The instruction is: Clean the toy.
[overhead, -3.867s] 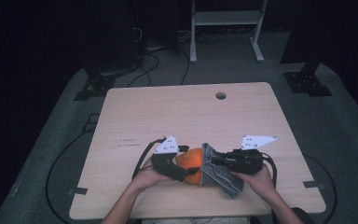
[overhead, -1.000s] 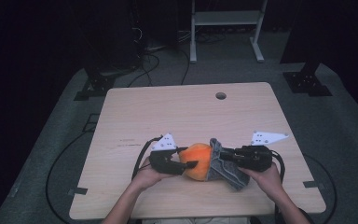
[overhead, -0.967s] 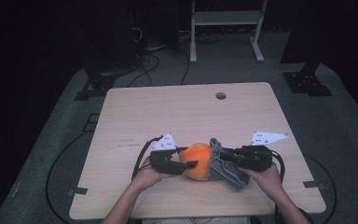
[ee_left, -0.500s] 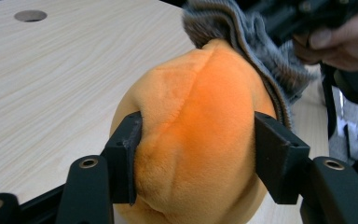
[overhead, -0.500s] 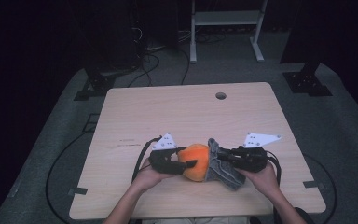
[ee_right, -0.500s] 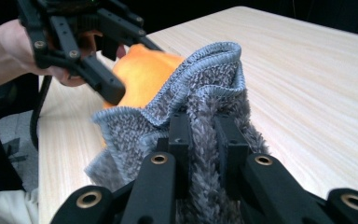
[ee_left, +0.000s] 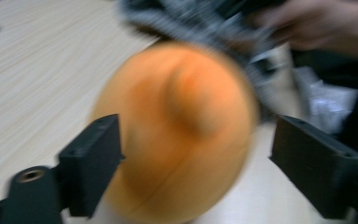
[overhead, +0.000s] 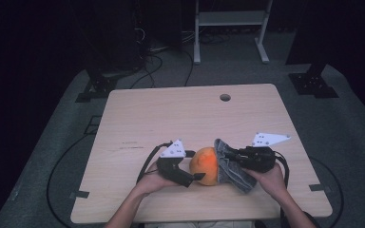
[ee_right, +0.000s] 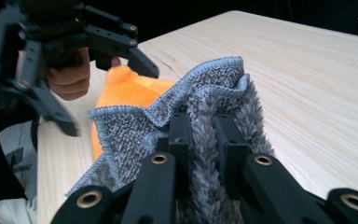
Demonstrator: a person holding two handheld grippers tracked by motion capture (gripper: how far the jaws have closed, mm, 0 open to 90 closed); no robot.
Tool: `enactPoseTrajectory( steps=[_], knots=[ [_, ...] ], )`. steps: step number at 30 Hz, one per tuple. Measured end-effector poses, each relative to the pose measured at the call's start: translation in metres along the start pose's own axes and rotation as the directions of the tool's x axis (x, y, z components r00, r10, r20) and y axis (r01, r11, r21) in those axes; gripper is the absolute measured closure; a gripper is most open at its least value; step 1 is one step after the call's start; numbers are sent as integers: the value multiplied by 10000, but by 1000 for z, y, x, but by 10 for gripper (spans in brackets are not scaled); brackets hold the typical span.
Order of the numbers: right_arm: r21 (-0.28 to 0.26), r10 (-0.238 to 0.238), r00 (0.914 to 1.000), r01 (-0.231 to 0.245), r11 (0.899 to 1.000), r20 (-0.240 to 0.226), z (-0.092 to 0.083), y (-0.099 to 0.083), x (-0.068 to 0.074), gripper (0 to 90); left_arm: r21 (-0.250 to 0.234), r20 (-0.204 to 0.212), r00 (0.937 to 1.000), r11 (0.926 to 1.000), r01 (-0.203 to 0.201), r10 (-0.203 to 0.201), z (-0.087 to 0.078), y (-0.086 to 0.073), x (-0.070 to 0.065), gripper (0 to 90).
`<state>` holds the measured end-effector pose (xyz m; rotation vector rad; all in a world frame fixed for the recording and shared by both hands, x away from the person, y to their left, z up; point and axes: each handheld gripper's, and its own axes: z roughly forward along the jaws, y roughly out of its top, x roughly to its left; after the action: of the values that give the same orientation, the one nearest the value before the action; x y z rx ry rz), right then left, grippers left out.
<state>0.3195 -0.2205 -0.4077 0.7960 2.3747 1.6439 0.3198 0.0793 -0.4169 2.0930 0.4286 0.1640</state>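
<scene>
Two tools meet: left tool (overhead: 197,176) just spread around orange ball (overhead: 206,165), right tool (overhead: 229,156) clamps grey cloth (overhead: 232,168).

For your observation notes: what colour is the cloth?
Grey cloth, paler blue-grey hem; clearest in the right gripper view.

The ball (overhead: 205,165) is plain bright orange. The cloth (overhead: 231,165) is a speckled grey and white pile with a pale blue-grey stitched hem. The counter (overhead: 171,118) is light wood with fine grain lines. Both grippers' fingers (ee_right: 179,135) are matte black, with grey plates on top.
</scene>
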Motion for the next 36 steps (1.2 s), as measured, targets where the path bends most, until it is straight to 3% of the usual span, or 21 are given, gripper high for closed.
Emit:
enactPoseTrajectory(
  steps=[1, 2, 3, 4, 7, 8, 10, 11, 13, 15, 18, 22, 25, 29, 36],
  knots=[
    [-45, 119, 9999, -119, 9999, 21, -3, -3, -3, 786, 146, -27, 10000, 9999, -31, 32, 4, -2, 1, 116],
    [-28, 212, 9998, -212, 9998, -2, -5, -6, -4, 786, 14, 353, 9993, 9999, 108, -109, 11, -6, 2, 146],
    [-28, 212, 9998, -212, 9998, -2, -5, -6, -4, 786, 14, 353, 9993, 9999, 108, -109, 11, -6, 2, 192],
    [25, 121, 9999, -121, 9999, 36, -8, -7, -1, 787, -192, 239, 9993, 9994, -298, 302, 12, -7, -3, 254],
    [22, -31, 9999, 31, 10000, -104, -9, -5, 6, 787, -106, 32, 9983, 9982, -589, 589, 10, -6, -6, 381],
    [55, -257, 9996, 257, 9997, -95, -9, -2, 12, 787, -90, 23, 9987, 9986, -513, 513, 10, -7, -6, 381],
    [-23, -780, 9939, 781, 9969, -780, -4, 9, 32, 787, -178, -54, 9990, 9989, -445, 444, 11, -7, -7, 418],
    [38, -1065, 9903, 1073, 9942, -896, -1, 13, 40, 787, -140, -16, 9987, 9986, -507, 507, 12, -7, -9, 424],
    [249, -1813, 9785, 1845, 9825, -979, 7, 21, 56, 785, -29, -4, 9977, 9977, -680, 680, 12, -8, -10, 438],
    [423, -1988, 9760, 2031, 9782, -894, 11, 25, 56, 786, -41, 35, 9982, 9982, -599, 599, 10, -11, -9, 446],
    [240, -1171, 9908, 1189, 9926, -682, 8, 24, 33, 786, -145, 112, 9987, 9986, -504, 505, 9, -15, -7, 453],
    [233, -440, 9988, 445, 9987, -217, 0, 12, 6, 786, -156, 238, 9981, 9983, -568, 572, 10, -15, -8, 442],
    [196, -75, 10000, 76, 9998, -58, -8, 2, -3, 786, -116, 665, 9951, 9973, -726, 732, 12, -15, -8, 385],
    [412, -32, 9999, 27, 9991, 113, -17, -8, -5, 787, -32, 519, 9910, 9923, -1238, 1238, 15, -15, -15, 400],
    [804, 742, 9960, -781, 9937, 502, -30, -31, -21, 787, -153, 615, 9928, 9946, -1022, 1030, 13, -19, -12, 401]
  ],
)
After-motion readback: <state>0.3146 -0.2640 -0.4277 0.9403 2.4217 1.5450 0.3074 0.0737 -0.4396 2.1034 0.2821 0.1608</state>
